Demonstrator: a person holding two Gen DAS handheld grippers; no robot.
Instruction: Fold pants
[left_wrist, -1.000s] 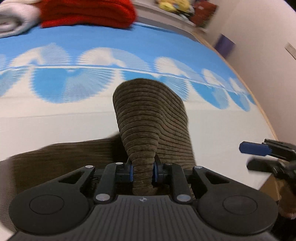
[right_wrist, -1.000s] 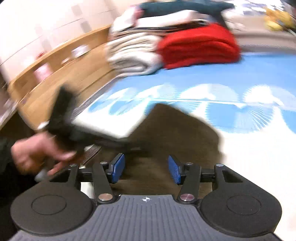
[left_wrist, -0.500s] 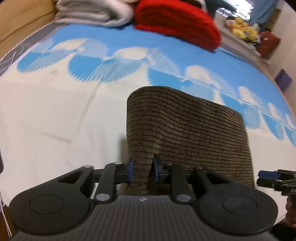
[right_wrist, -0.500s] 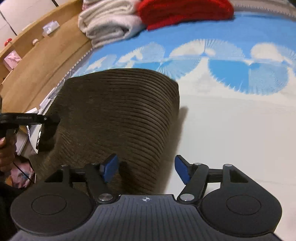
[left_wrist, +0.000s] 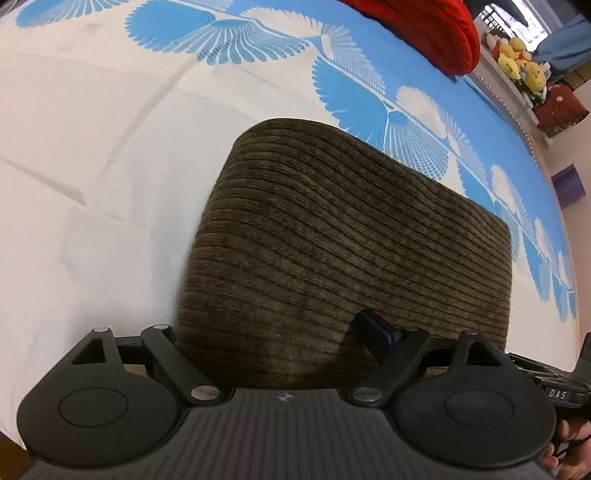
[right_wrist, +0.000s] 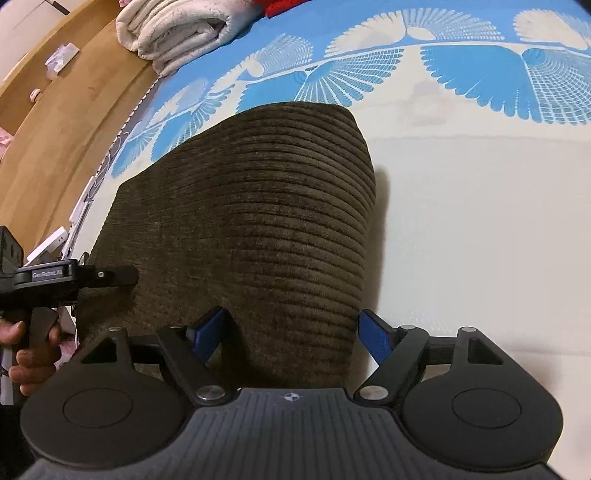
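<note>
The brown corduroy pants (left_wrist: 343, 236) lie folded into a flat rectangle on the white and blue bed sheet (left_wrist: 92, 155); they also show in the right wrist view (right_wrist: 258, 229). My left gripper (left_wrist: 273, 332) is open at the pants' near left corner, its left finger hidden under the cloth edge. My right gripper (right_wrist: 291, 332) is open over the pants' near right corner and holds nothing. The left gripper also shows in the right wrist view (right_wrist: 110, 277), resting at the pants' left edge.
A red blanket (left_wrist: 424, 26) and a rolled white towel (right_wrist: 177, 33) lie at the head of the bed. A wooden bed frame (right_wrist: 62, 107) runs along the left. Yellow plush toys (left_wrist: 521, 66) sit on a shelf at the far right.
The left gripper, shut on a raised fold of the pants before, has opened and let it go. The pants now lie flat, and both grippers sit closer to the near edge.
</note>
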